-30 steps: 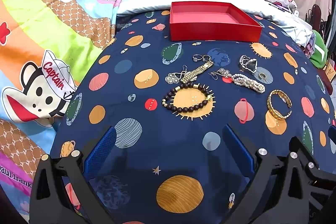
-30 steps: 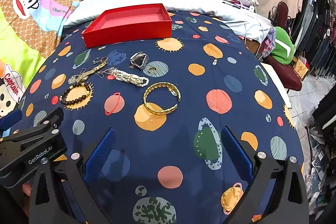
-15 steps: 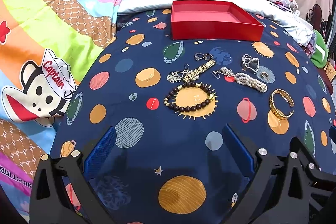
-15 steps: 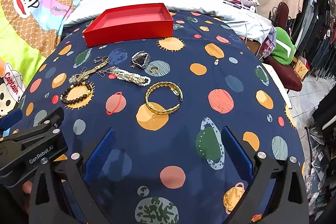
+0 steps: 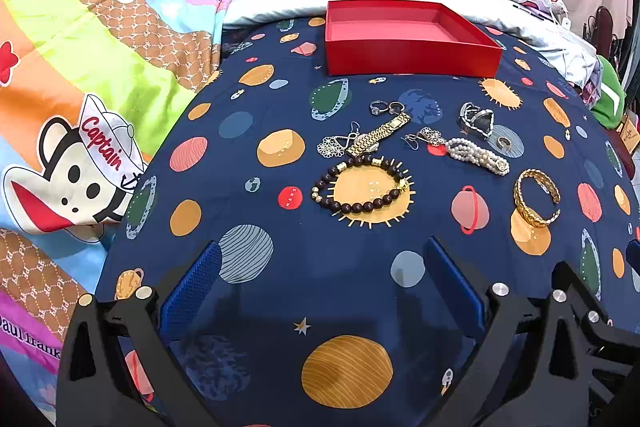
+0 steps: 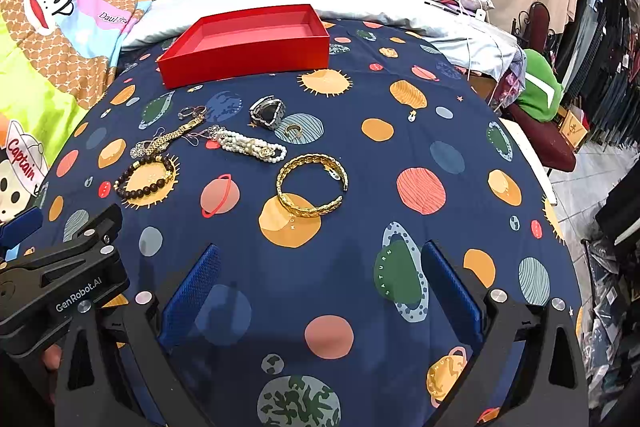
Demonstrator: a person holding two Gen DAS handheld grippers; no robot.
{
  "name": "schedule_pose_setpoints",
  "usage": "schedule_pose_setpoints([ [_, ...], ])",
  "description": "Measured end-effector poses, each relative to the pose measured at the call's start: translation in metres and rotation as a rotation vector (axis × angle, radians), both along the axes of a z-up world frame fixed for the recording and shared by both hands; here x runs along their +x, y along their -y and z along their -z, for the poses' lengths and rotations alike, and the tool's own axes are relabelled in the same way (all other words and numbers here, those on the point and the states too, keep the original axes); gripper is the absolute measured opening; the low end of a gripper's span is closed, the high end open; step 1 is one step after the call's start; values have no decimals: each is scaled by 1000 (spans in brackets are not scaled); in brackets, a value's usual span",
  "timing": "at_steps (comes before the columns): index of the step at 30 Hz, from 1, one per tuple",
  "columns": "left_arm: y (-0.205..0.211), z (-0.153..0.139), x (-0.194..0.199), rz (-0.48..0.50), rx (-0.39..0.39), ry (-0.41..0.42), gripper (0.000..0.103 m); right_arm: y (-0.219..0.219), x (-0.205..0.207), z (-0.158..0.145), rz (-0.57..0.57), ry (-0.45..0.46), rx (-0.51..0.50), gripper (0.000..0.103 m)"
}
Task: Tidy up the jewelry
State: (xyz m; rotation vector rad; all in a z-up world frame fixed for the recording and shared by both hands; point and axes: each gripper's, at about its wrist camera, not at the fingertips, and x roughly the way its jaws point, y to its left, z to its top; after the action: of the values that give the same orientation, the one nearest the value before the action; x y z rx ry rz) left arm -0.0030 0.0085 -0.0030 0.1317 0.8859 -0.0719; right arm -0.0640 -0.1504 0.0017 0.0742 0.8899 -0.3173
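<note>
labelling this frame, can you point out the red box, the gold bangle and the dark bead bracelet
red box (image 5: 412,57): left wrist view, on its front wall.
gold bangle (image 6: 310,209): right wrist view, on the near arc of the band.
dark bead bracelet (image 5: 362,207): left wrist view, on the near row of beads.

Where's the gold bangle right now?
The gold bangle lies on the planet-print bedspread, right of the other jewelry. The pearl bracelet is its nearest neighbour, and the red box sits further back.
</note>
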Motion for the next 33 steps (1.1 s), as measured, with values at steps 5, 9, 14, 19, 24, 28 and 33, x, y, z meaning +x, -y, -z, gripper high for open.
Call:
schedule_pose_setpoints([
  [5,-1,0,0,-1,1,1,98,1,0,-1,0,-1,-1,98],
  [9,0,0,0,0,1,1,98,1,0,0,0,0,-1,98],
  [14,0,0,0,1,2,0,98,0,0,0,0,-2,1,98],
  [19,0,0,0,0,1,-1,98,1,0,0,0,-1,0,98],
  [24,0,0,0,0,1,-1,98,0,0,0,-1,-2,1,98],
  [28,-2,3,1,-2,1,-5,98,0,1,1,0,-3,3,98],
  [33,-2,4,1,-1,2,-5,98,-1,1,2,1,-5,6,98],
])
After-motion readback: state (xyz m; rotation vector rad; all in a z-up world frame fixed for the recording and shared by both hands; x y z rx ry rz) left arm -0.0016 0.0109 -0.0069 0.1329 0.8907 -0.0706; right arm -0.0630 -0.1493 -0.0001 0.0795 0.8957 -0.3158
